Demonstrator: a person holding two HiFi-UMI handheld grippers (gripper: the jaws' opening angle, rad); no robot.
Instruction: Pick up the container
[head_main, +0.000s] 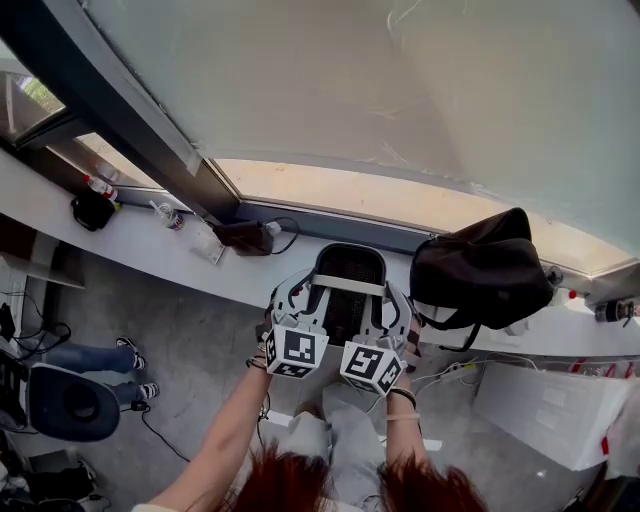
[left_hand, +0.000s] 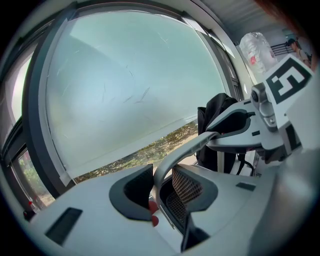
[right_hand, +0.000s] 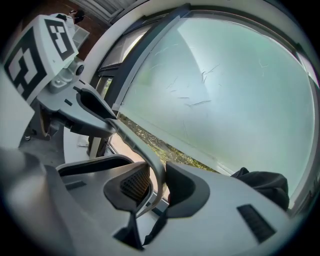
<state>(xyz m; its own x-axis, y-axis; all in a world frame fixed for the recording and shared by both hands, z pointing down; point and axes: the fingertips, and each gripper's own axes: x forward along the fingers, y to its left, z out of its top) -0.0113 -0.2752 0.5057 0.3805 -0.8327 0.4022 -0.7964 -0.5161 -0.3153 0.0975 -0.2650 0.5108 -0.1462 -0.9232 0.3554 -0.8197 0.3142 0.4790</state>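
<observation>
The container (head_main: 347, 305) is a black mesh basket with a grey bail handle (head_main: 348, 285), held up in the air in front of the window ledge. My left gripper (head_main: 300, 297) is shut on the handle's left part and my right gripper (head_main: 392, 302) on its right part. In the left gripper view the handle (left_hand: 186, 149) runs between my left gripper's (left_hand: 161, 187) pads, with the mesh (left_hand: 186, 186) just below. The right gripper (right_hand: 157, 187) pinches the same handle (right_hand: 144, 152) beside the mesh (right_hand: 134, 182). The basket's inside is hidden.
A black bag (head_main: 480, 270) lies on the white ledge (head_main: 150, 250) to the right. Small bottles (head_main: 168, 215) and a dark pouch (head_main: 93, 210) stand on the ledge at the left. On the floor are a white box (head_main: 555, 410), a chair (head_main: 70, 400) and a seated person's legs (head_main: 100, 355).
</observation>
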